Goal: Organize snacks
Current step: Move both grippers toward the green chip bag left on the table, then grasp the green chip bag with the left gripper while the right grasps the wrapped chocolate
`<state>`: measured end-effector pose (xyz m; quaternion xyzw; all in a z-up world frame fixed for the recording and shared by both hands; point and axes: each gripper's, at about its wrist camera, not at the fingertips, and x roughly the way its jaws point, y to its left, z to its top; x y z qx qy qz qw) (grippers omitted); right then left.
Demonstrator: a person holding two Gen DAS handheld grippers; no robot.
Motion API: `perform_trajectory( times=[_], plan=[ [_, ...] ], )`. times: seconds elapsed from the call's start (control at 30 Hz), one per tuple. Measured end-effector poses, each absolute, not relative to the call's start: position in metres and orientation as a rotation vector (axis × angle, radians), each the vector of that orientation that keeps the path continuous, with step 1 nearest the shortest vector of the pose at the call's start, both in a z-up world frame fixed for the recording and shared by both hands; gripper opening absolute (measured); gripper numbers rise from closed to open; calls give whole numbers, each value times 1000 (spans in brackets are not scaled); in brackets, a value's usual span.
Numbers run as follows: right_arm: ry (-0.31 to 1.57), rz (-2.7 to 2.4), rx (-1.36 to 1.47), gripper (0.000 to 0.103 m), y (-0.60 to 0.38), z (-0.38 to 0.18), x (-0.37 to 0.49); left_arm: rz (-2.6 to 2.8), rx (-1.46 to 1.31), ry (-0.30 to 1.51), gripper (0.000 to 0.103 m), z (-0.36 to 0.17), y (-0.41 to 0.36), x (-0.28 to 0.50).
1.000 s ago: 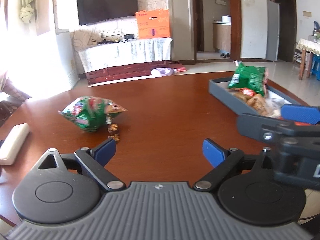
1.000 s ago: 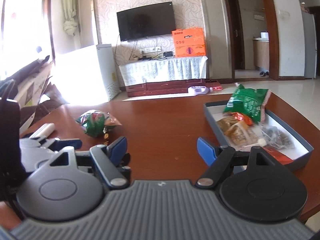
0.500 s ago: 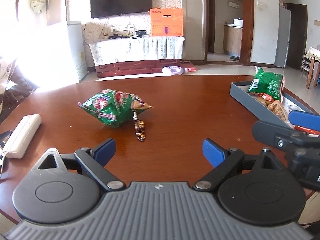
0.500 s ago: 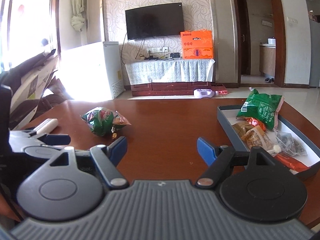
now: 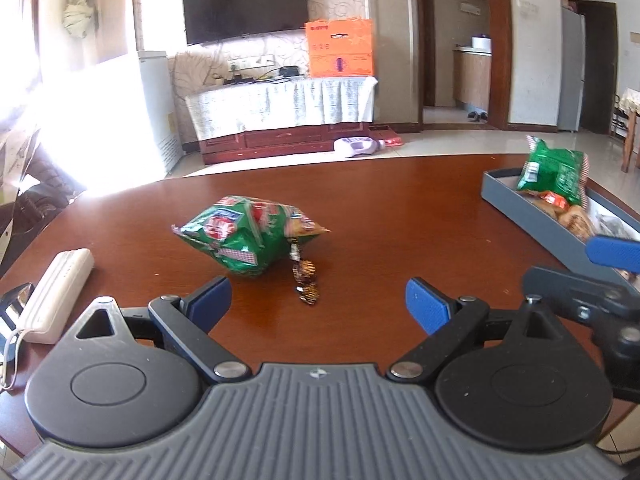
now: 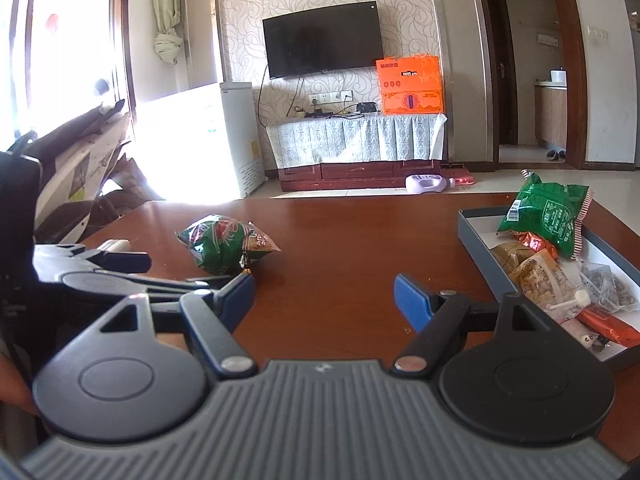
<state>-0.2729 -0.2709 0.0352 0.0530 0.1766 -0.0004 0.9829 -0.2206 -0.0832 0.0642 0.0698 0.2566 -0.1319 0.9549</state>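
Lettering on green snack bag (image 5: 248, 236) unreadable; both hand-held grippers spread, empty.

Bright daylight, blown-out window (image 6: 60, 60) glare at left, fisheye-bent edges, slight blur

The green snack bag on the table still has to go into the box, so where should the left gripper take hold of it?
Grip the green snack bag across its puffed middle, coming straight ahead with the open left gripper; it lies on its side, flat sealed ends pointing left and right.
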Motion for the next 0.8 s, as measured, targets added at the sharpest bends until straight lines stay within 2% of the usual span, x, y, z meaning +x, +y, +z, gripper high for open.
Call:
perform_trajectory(
  times=[0.8],
  plan=[
    [466,166,40,80,-222,17,-208,-137,132,541,97,63,-28,-183]
  ],
)
